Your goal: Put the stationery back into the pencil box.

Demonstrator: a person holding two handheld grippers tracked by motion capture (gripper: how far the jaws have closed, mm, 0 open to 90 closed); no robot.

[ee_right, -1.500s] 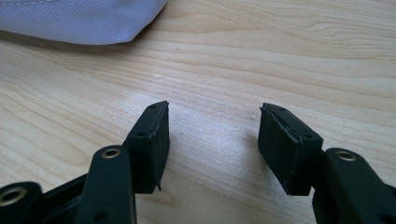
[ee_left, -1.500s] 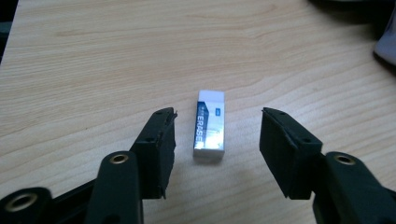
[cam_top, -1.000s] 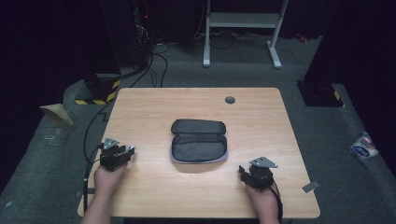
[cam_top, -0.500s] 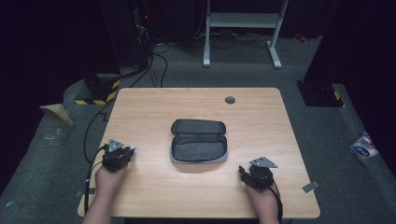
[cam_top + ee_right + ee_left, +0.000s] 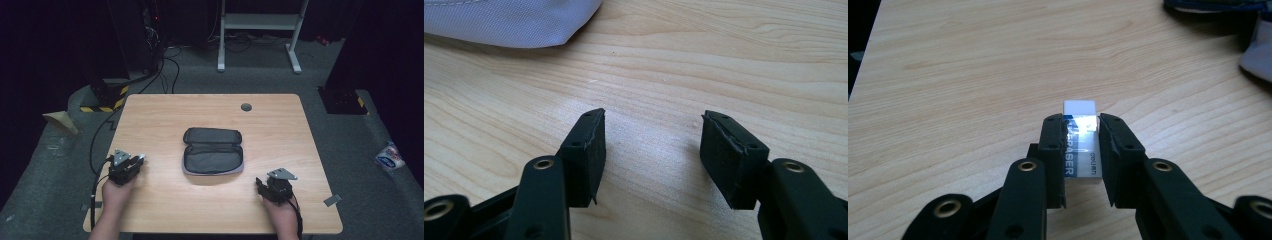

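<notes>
A white eraser (image 5: pixel 1080 134) in a blue printed sleeve sits between the jaws of my left gripper (image 5: pixel 1080 125), which is shut on it just above the wooden table (image 5: pixel 973 75). In the high view my left gripper (image 5: pixel 139 160) is near the table's left edge. A dark grey pencil case (image 5: pixel 212 150) lies unzipped and open at the table's middle. My right gripper (image 5: pixel 260 183) rests at the front right, to the right of the case. Its jaws stand open over bare wood (image 5: pixel 651 125), with nothing between them. A pale corner of the case (image 5: pixel 514 20) lies ahead of it to the left.
A small grey disc (image 5: pixel 246 107) is set in the table near its far edge. On the floor behind are a white frame stand (image 5: pixel 260 22), cables (image 5: pixel 165 60) and a yellow-and-black striped box (image 5: pixel 105 97). A white packet (image 5: pixel 389 156) lies on the floor at the right.
</notes>
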